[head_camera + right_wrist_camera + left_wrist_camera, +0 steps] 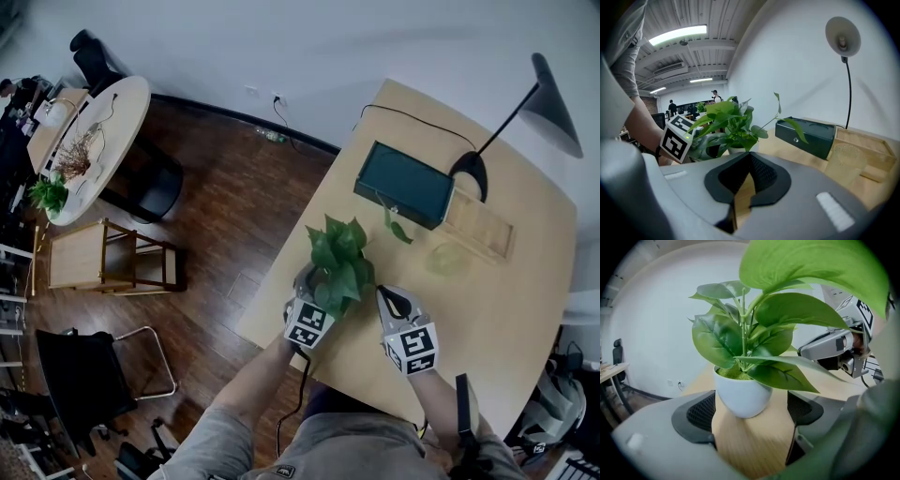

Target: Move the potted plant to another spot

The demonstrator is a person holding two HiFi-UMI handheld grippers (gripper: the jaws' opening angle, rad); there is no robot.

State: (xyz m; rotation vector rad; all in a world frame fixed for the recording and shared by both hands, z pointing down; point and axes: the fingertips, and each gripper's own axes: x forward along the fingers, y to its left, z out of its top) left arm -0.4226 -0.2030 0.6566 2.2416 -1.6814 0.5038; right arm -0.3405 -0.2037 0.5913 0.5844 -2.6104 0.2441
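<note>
The left gripper (751, 420) is released, jaws wide either side of the white potted plant (740, 392) on the worktop (754, 446). The right gripper (749, 178) is clenched on nothing, near the plant.

Grey shirt (361, 452), black-and-white marker cubes (308, 325), black mesh claw pads (700, 412).

1. In the head view, the foliage of the potted plant (339, 262) is covering its pot completely and is screening the jaws of the left gripper (305, 286).
2. In the left gripper view, a near leaf (811, 268) is blurring, running past the top edge and masking part of the right gripper (825, 350).
3. In the right gripper view, leaves and the gripper body are hiding most of the pot (738, 149).
4. Distant figures (715, 96) are appearing too small to distinguish.
5. A pale translucent object (448, 258) is showing too faintly to identify.
</note>
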